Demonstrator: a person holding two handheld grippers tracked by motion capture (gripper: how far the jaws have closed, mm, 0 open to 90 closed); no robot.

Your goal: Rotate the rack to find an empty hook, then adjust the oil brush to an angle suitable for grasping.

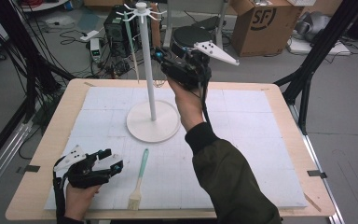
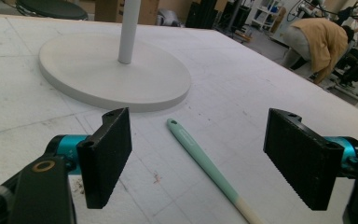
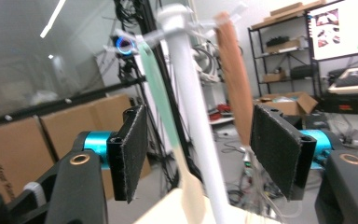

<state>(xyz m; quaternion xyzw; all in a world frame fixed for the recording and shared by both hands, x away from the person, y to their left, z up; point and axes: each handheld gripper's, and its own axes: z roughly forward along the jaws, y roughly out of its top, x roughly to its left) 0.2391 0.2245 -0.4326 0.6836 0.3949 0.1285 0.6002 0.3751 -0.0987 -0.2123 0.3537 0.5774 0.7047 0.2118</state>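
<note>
Both grippers open, nothing held.

The left gripper (image 2: 198, 158) has its jaws spread, the brush (image 2: 205, 164) lying on the mat between and just ahead of them, handle pointing toward the stand (image 2: 121, 77). The right gripper (image 1: 177, 70) is raised and open by the pole, well away.

Evenly, softly lit from overhead — faint shadows on the worktop (image 1: 242, 140), motion blur in the right gripper view — ceiling strips (image 3: 51, 18) glaring.
</note>
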